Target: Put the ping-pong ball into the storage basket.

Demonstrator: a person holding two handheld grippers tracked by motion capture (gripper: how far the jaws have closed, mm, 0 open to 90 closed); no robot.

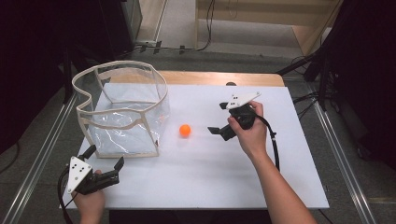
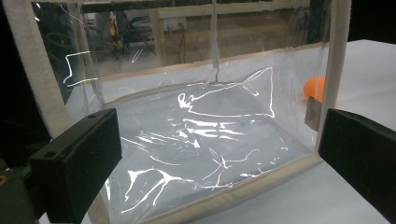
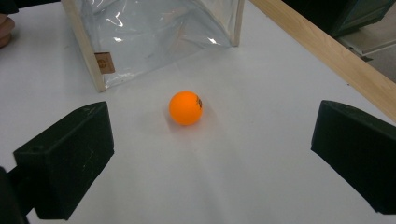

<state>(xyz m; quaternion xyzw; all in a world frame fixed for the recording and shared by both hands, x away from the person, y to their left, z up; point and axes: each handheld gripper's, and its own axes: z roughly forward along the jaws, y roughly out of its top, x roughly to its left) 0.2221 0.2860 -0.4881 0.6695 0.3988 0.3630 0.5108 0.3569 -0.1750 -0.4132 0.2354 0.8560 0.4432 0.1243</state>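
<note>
An orange ball [image 1: 185,130] lies on the white board [image 1: 210,182], just right of a clear plastic bag with beige trim [image 1: 126,126] that stands with its mouth upward. My right gripper [image 1: 217,117] is open, a short way right of the ball and pointing at it; in the right gripper view the ball [image 3: 186,108] sits ahead between the spread jaws of that gripper [image 3: 212,130]. My left gripper [image 1: 106,156] is open at the bag's near side. In the left gripper view the bag [image 2: 201,121] is close ahead of this gripper [image 2: 219,135], with the ball [image 2: 314,87] seen through it.
The white board lies on a wooden table whose edge [image 1: 210,77] shows at the back, also seen in the right gripper view as a wooden strip [image 3: 336,56]. A small brown tag [image 3: 104,62] hangs on the bag's corner. Metal rails run along both sides.
</note>
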